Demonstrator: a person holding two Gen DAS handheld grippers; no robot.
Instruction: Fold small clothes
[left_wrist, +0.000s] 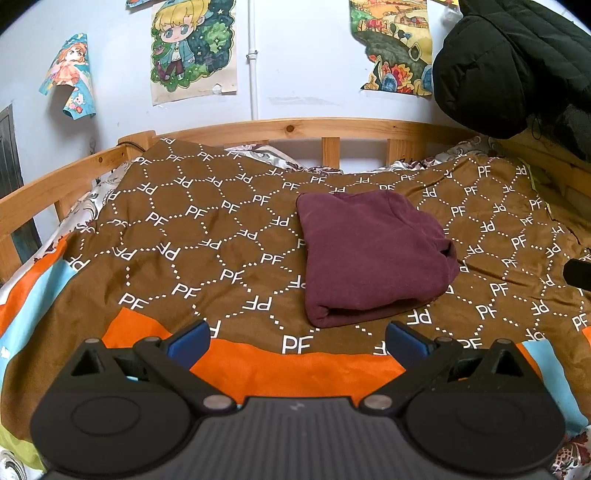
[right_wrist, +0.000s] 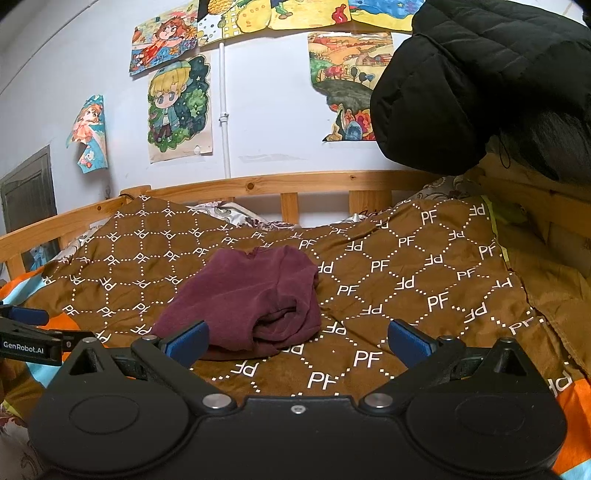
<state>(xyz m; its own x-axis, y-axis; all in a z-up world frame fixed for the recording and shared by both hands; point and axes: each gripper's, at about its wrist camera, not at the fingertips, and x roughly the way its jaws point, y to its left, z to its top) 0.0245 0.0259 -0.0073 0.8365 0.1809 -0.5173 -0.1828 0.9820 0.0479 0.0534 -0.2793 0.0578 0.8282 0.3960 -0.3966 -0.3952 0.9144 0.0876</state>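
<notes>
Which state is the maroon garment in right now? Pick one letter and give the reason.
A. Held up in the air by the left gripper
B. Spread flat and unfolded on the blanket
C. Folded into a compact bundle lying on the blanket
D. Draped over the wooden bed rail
C: the maroon garment lies as a folded bundle on the brown patterned blanket, with the left gripper and right gripper both open and empty.

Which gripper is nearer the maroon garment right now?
Right, as far as the views show. The right gripper has its left finger at the maroon garment; the left gripper sits back, over the blanket's orange edge.
</notes>
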